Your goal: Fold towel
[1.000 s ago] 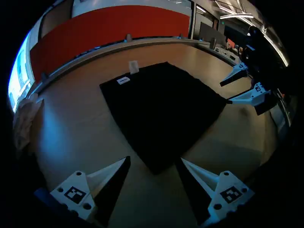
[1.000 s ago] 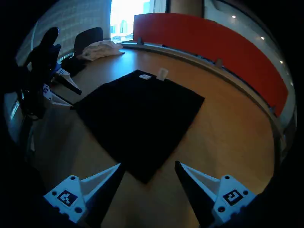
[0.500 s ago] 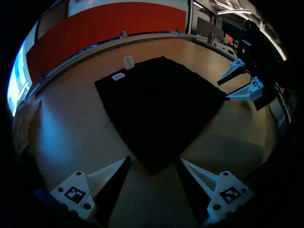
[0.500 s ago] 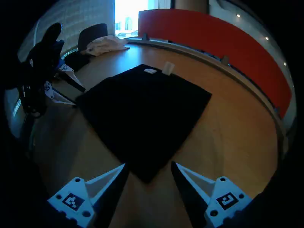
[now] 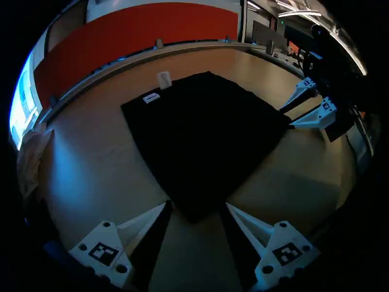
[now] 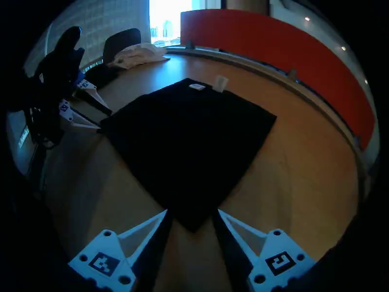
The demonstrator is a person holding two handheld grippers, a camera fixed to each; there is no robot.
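Towel (image 5: pixel 204 141): laid flat on the table (image 5: pixel 87 160), with one corner pointed at each gripper.
Left gripper (image 5: pixel 197 203): opened, one towel corner is framed between its jaws.
Right gripper (image 6: pixel 192 211): opened likewise, at the neighbouring towel corner.

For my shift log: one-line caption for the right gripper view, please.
Right gripper open, straddling the near corner of a black towel spread flat on a wooden table.

Matt black cloth towel (image 5: pixel 204 131) lies on smooth wood table (image 5: pixel 97 160).
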